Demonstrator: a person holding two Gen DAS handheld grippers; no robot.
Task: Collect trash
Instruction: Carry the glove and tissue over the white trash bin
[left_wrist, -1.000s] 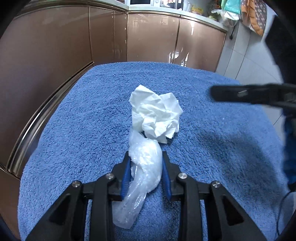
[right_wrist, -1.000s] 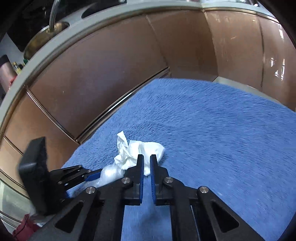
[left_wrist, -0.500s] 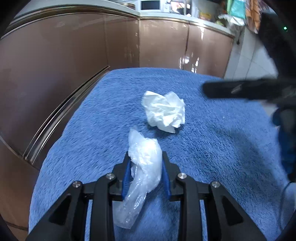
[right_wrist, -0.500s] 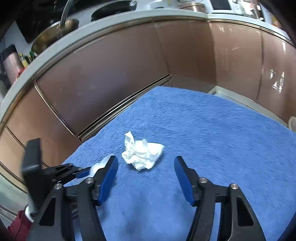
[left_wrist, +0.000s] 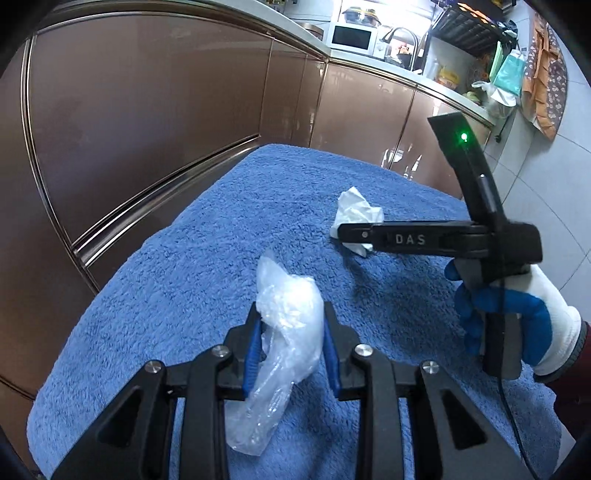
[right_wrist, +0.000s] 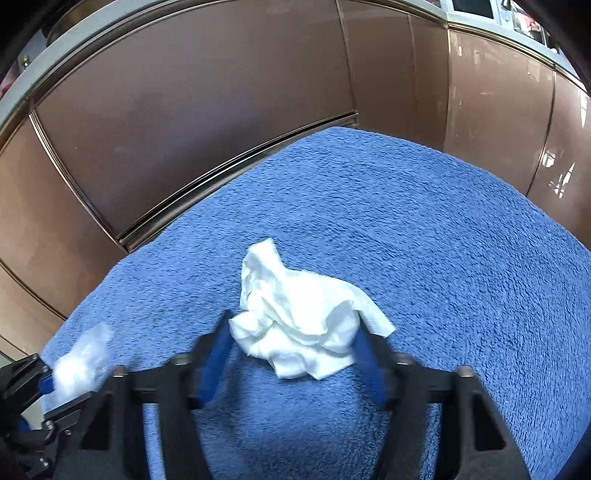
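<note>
Crumpled tissue (right_wrist: 299, 328): white, lying on the blue towel (right_wrist: 424, 229), between the two blue pads of the right gripper (right_wrist: 291, 354) – whether the pads touch it cannot be told through the blur.
Plastic wrap (left_wrist: 286, 332): clear and crinkled, pinched between the pads of the left gripper (left_wrist: 291, 350), its loose tail hanging below them.
Right gripper: jaws spread wide, one on each side of the tissue.
Left gripper: jaws closed on the plastic wrap, held near the towel's near edge.
Right hand (left_wrist: 517, 314): in a blue-and-white glove, wrapped round the handle.
Surroundings: brown cabinet doors (right_wrist: 207, 122) behind the towel – a microwave (left_wrist: 352, 37) on the counter (left_wrist: 436, 86).
</note>
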